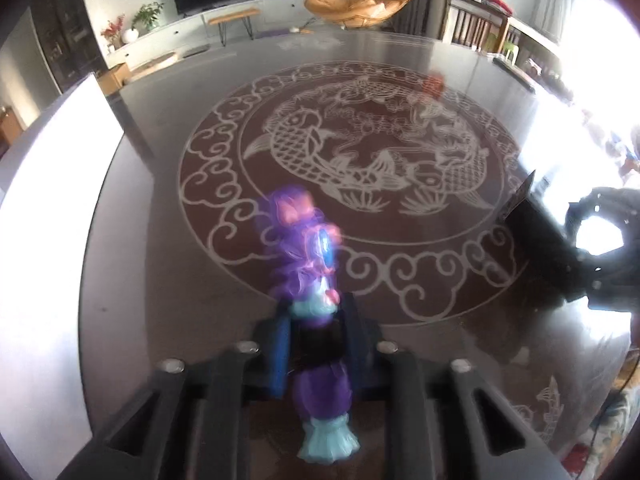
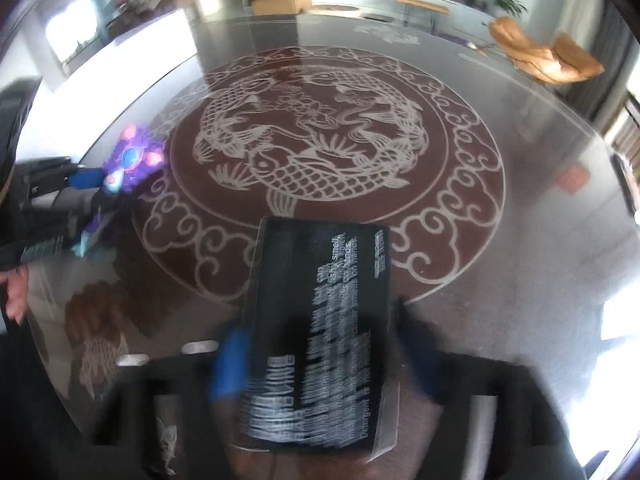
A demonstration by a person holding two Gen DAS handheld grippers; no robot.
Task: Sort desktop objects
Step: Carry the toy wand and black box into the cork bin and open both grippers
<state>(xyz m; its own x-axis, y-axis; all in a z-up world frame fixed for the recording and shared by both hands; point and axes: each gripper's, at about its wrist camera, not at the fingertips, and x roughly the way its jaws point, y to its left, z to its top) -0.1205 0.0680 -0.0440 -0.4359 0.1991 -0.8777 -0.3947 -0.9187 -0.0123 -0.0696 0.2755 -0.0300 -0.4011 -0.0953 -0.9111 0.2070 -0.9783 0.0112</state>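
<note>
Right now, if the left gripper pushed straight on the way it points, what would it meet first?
Probably nothing soon: the left gripper, shut on the purple toy, points across bare glass table over the fish medallion. The black box sits off to its right. Depth is uncertain.

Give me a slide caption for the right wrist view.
Right gripper holds a black box over the fish-patterned table.

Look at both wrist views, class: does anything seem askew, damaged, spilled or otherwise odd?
Nothing stands out. The left gripper holds a purple doll and the right gripper a black box over the glass table. No spill or damage shows.
</note>
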